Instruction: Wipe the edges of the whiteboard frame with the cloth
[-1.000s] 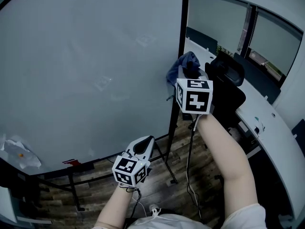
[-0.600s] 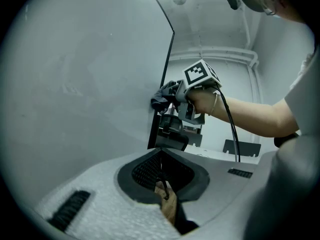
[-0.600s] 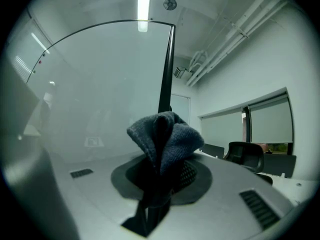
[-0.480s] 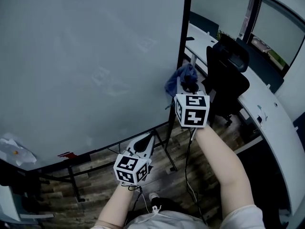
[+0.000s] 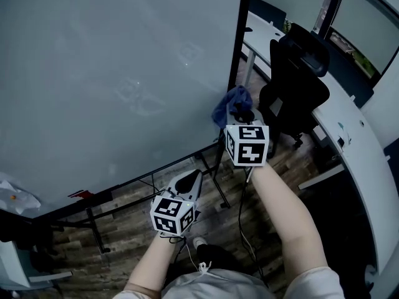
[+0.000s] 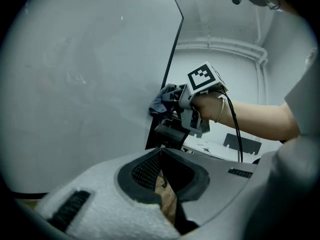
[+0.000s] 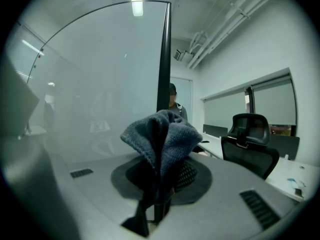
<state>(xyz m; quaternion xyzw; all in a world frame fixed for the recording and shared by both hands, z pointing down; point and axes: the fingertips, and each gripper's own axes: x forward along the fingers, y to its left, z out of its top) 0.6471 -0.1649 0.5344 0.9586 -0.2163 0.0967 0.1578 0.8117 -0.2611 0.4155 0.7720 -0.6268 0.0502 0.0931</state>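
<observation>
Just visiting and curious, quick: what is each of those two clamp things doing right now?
Left gripper: closed, holding nothing.
Right gripper: closed on the cloth.

- A bunched blue-grey knitted cloth (image 7: pixel 162 139) was seen clamped between the jaws of the right gripper (image 7: pixel 161 179).
- The black vertical edge of the whiteboard frame (image 7: pixel 164 59) was seen rising directly behind the cloth.
- A black high-backed office chair (image 7: pixel 250 144) was seen at the right.

Office rm, whiteboard (image 5: pixel 112 73), desk chair (image 5: pixel 299 73) (long desks (image 5: pixel 346 129))
</observation>
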